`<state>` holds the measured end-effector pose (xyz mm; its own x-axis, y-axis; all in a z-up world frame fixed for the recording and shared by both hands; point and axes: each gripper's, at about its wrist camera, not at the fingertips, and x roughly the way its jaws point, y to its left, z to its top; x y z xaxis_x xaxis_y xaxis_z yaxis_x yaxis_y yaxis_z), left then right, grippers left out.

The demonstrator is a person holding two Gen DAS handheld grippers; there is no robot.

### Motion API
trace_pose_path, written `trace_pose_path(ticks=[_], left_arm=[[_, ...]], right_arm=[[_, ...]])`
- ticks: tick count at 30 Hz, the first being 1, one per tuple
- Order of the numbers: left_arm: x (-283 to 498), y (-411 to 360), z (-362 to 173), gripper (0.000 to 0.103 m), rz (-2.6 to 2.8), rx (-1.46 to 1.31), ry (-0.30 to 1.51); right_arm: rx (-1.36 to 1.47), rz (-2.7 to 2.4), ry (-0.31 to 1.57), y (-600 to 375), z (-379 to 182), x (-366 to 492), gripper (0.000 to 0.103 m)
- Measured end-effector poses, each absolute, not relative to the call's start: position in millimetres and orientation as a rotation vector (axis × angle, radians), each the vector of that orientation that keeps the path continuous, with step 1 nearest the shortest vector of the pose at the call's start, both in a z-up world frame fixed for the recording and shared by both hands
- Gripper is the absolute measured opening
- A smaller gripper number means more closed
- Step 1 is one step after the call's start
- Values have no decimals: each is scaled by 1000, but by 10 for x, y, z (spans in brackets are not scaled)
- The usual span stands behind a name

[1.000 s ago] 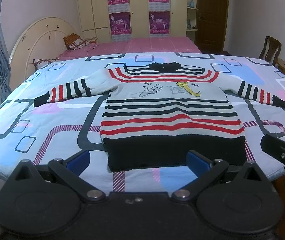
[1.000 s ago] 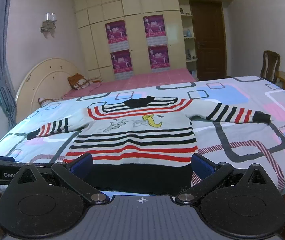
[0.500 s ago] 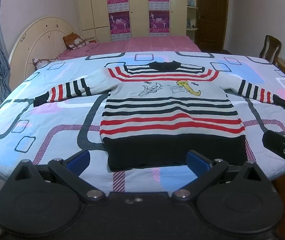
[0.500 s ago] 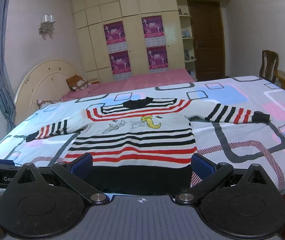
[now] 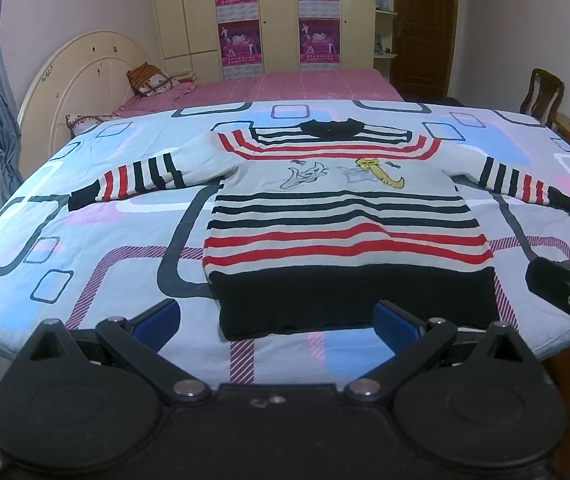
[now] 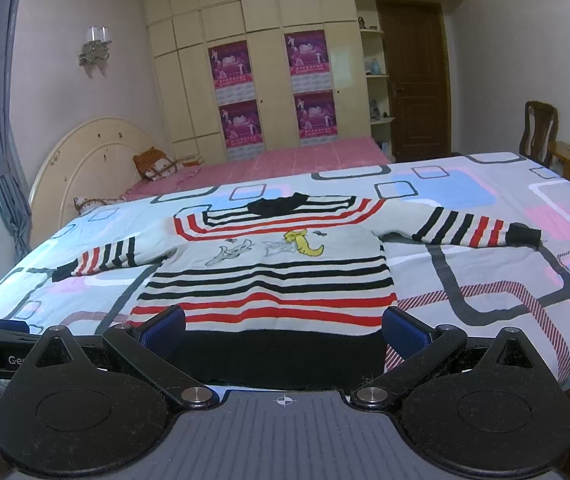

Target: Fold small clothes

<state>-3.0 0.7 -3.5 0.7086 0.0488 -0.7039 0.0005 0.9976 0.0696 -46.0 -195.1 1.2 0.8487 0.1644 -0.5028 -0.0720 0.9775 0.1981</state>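
Fingers spread wide on both the left gripper [image 5: 277, 322] and right gripper [image 6: 285, 326], holding nothing, short of the striped sweater [image 5: 341, 216] lying flat on the bedspread [image 5: 85, 248]. Pinching bedspread with the dark hem, probably thick, would drag the fold askew.

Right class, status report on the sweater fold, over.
Left hand-held gripper open, right hand-held gripper open, both empty. Sweater flat on bed, sleeves spread, unfolded. Nothing in the way.
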Motion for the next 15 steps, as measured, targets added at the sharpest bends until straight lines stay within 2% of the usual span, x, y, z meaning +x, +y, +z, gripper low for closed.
trace_pose_path(ticks=[15], left_arm=[[8,48,-60,103,29,64,794]], right_arm=[[174,125,549,-1932,-7,-433,103]])
